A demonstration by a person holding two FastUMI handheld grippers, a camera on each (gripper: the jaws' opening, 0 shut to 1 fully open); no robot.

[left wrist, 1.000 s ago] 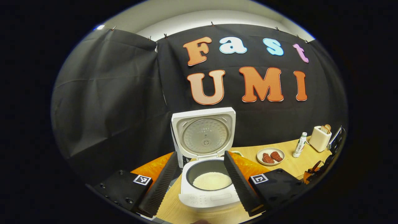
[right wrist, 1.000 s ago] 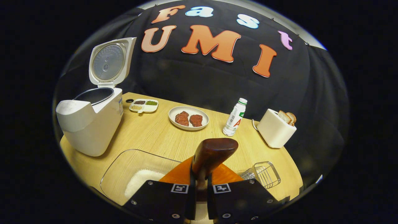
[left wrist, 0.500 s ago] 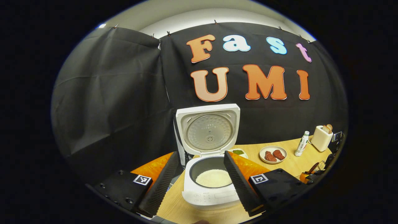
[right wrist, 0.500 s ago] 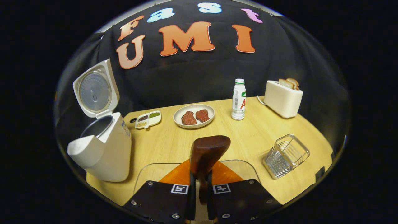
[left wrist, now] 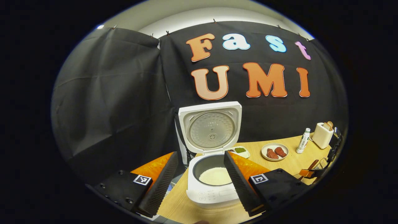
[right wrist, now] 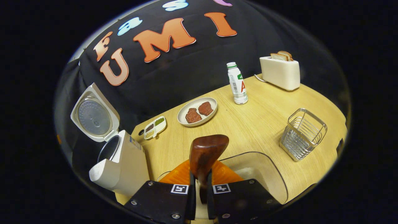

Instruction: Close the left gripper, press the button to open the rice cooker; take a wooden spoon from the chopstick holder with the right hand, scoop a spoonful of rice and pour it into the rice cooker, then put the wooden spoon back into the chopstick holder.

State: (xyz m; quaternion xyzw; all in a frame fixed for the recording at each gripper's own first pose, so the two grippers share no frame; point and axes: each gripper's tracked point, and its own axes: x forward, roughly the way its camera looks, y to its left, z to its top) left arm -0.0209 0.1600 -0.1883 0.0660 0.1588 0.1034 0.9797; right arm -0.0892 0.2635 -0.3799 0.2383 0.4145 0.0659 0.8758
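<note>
While the rice cooker [right wrist: 118,161] slides further left and lower in the right gripper view than a second ago, the wire holder [right wrist: 303,133] comes fully into sight at right. Right gripper [right wrist: 199,194] is clenched on the wooden spoon [right wrist: 206,157], bowl up over the clear rice tub [right wrist: 264,174]. Rice already lies in the open cooker [left wrist: 214,175]. Left gripper [left wrist: 199,180] hangs released before it. Judgement: swing toward the holder means the return step is under way.
</note>
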